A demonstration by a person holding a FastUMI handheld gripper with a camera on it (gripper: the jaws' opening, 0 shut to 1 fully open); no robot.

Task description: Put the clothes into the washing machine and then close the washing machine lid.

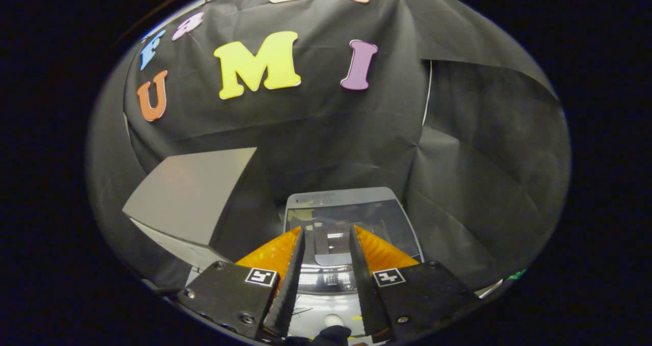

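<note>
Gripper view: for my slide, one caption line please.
Open hand-held gripper empty above the washing machine, its lid ahead.

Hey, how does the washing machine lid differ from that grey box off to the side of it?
The washing machine lid has a glossy dark window that mirrors the booth; the grey box is matte and plain. The lid lies just ahead of the open gripper, showing between its fingers; the box stands left of them, nearer the black cloth wall. The lid's corners look rounded, the box's sharp. Both are grey.
</note>
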